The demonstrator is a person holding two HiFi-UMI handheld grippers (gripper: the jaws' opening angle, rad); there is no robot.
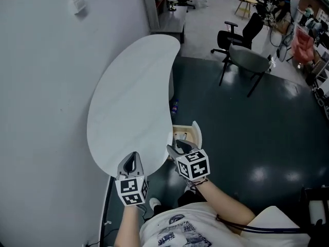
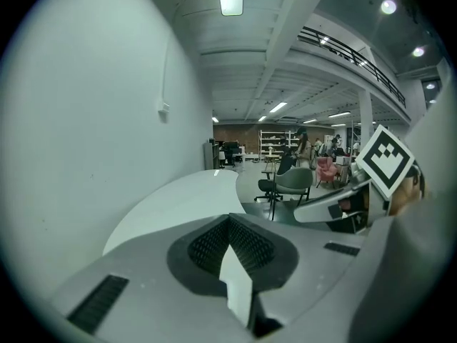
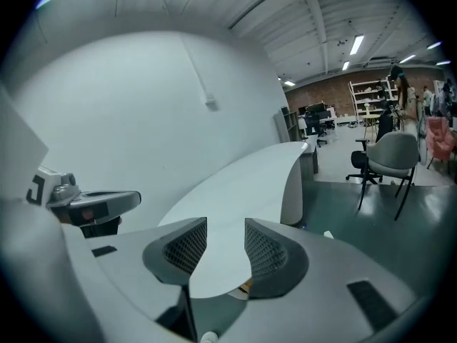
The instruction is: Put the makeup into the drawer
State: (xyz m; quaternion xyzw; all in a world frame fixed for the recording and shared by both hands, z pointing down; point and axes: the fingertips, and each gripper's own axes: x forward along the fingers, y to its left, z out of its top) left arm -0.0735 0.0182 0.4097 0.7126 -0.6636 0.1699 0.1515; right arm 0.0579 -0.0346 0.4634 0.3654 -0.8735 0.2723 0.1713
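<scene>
At the lower left of the head view, above the near end of the white table (image 1: 128, 86), the left gripper (image 1: 133, 158) has its jaws pressed together on nothing. The right gripper (image 1: 177, 147) is spread and empty. Just right, the drawer (image 1: 191, 130) stands open. No makeup can be made out; it is probably already inside, so pushing the drawer closed likely comes next.

counter (image 1: 128, 86): plain white
floor (image 1: 247, 138): dark teal, glossy
drawer (image 1: 186, 133): pale wood
left tool (image 1: 133, 155): grey, black-white square pattern
right tool (image 1: 175, 147): same
chair (image 1: 249, 59): grey-green, black legs
</scene>
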